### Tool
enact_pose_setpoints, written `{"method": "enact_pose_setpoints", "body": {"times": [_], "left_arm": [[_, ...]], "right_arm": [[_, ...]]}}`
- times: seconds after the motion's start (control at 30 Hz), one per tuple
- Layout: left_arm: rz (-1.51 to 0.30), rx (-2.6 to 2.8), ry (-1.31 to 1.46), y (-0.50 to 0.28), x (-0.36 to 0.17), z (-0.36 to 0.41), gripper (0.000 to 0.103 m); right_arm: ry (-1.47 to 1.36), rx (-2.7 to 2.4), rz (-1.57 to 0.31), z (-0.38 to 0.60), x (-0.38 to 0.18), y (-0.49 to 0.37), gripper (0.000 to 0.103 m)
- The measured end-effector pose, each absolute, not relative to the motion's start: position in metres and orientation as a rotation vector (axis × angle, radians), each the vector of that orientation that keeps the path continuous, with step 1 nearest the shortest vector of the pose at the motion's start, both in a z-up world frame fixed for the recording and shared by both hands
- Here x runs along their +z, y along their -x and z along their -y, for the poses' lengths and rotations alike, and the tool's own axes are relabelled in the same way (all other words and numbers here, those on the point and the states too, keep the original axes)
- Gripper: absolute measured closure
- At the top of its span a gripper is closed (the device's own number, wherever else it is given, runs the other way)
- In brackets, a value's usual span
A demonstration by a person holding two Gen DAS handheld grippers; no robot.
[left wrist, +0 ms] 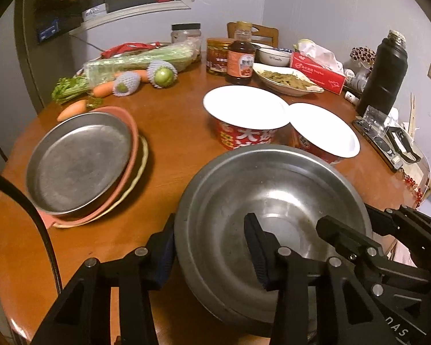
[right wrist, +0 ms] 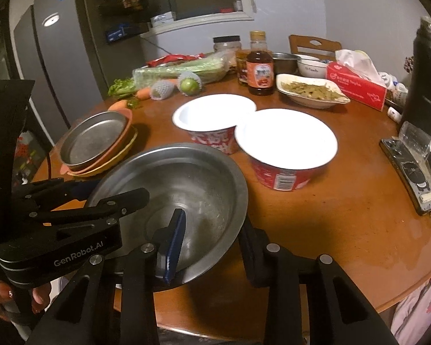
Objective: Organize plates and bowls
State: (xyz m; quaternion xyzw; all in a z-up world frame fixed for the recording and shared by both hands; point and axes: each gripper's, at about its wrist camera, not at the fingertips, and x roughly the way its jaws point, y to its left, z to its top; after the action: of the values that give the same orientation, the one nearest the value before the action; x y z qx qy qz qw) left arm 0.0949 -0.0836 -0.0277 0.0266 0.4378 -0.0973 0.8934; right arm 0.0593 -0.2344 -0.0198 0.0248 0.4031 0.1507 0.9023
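- I see the room first: pale walls, a grey fridge (right wrist: 57, 66) behind the far left edge and a wooden chair (right wrist: 310, 46) at the far edge.
- The round wooden table (left wrist: 169, 132) carries everything; bare wood lies in its middle and along my near right edge.
- The big steel bowl (left wrist: 273, 207) sits at the near edge, and both my grippers are on it.
- My left gripper (left wrist: 209, 256) pinches the bowl's left rim, 1 finger inside and 1 outside.
- My right gripper (right wrist: 212, 247) pinches the right rim the same way.
- A steel plate (left wrist: 80, 161) tops 2 coloured plates at the left edge.
- 2 red noodle cups (right wrist: 284, 149), white insides, stand touching just beyond the bowl.
- Along the far edge: celery (left wrist: 135, 60), carrots, netted fruit, sauce bottle (left wrist: 240, 57), jars, a dish of food (left wrist: 284, 79), tissue box (left wrist: 319, 72).
- A black flask (left wrist: 385, 72) stands at the right edge.
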Motion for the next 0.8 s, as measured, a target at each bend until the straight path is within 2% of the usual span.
{"method": "enact_pose_setpoints", "body": {"times": [0.4, 0.8], "left_arm": [[-0.907, -0.160, -0.026, -0.079, -0.026, 0.054, 0.057], [-0.919, -0.173, -0.046, -0.080, -0.033, 0.066, 0.057]], "right_arm": [[-0.008, 0.383, -0.835, 0.201, -0.013, -0.046, 0.065], [-0.013, 0.384, -0.862, 0.207, -0.024, -0.049, 0.065]]}}
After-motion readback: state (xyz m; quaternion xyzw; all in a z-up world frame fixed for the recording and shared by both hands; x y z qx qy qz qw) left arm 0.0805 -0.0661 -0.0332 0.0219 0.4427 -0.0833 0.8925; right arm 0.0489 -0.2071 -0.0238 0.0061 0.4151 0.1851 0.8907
